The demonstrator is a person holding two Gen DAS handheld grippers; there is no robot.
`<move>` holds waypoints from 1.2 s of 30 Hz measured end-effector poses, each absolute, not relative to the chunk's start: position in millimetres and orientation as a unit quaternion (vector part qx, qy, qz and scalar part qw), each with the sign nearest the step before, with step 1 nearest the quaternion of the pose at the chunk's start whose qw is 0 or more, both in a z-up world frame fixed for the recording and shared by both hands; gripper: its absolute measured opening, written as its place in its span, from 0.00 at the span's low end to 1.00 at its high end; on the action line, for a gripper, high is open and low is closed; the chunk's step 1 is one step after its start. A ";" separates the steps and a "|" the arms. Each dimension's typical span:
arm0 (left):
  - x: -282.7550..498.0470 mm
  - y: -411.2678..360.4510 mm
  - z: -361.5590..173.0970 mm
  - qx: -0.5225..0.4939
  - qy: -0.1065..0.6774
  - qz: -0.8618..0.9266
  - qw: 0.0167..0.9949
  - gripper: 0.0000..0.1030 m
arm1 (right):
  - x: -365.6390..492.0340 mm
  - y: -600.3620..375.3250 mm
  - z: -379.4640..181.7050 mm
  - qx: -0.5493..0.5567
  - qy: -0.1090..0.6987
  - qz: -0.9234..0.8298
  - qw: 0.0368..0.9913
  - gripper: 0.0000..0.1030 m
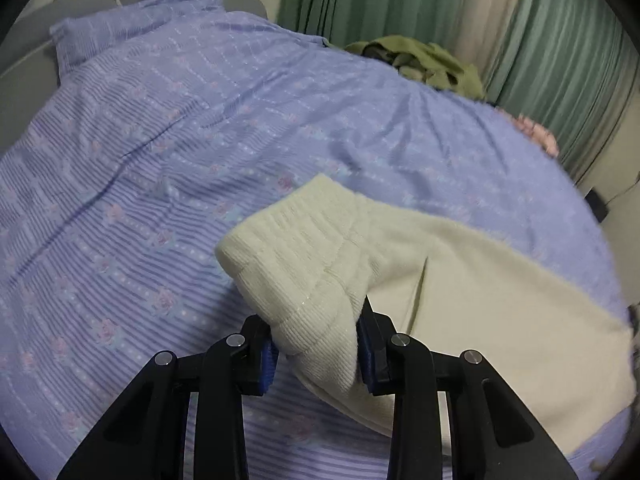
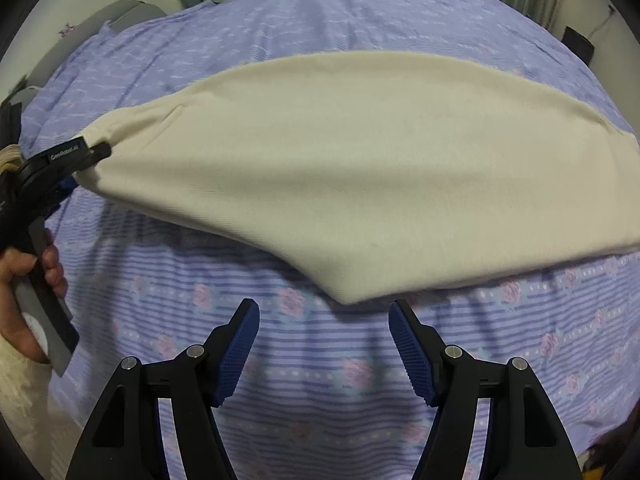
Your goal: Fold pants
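Cream pants [image 2: 340,160] lie across a purple flowered bedsheet [image 2: 320,380]. My left gripper [image 1: 316,344] is shut on the ribbed waistband [image 1: 304,256] of the pants and holds that end bunched and lifted off the sheet. The left gripper also shows in the right wrist view [image 2: 86,154] at the pants' left end. My right gripper [image 2: 324,316] is open and empty, just in front of the near edge of the pants, above the sheet.
An olive green garment [image 1: 432,64] lies at the far edge of the bed, a pink cloth [image 1: 536,132] to its right. Green curtains [image 1: 540,32] hang behind. A grey headboard [image 1: 24,68] is at the far left.
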State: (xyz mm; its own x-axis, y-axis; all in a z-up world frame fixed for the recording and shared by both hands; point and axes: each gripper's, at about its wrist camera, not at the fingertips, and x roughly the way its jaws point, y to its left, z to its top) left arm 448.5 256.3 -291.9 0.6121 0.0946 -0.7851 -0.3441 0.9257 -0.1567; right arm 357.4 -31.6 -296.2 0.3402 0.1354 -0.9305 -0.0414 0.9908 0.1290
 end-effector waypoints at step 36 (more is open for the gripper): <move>444.0 259.6 -311.2 -0.102 0.445 0.108 0.883 0.35 | 393.3 -42.1 -321.0 0.078 0.578 0.102 0.806 0.09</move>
State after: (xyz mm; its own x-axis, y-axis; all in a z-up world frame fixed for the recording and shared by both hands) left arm 444.0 259.6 -311.2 0.5804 0.1004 -0.8081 -0.2827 0.9555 -0.0844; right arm 393.3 -42.1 -321.0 0.3112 0.2554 -0.9154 -0.0740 0.9668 0.2446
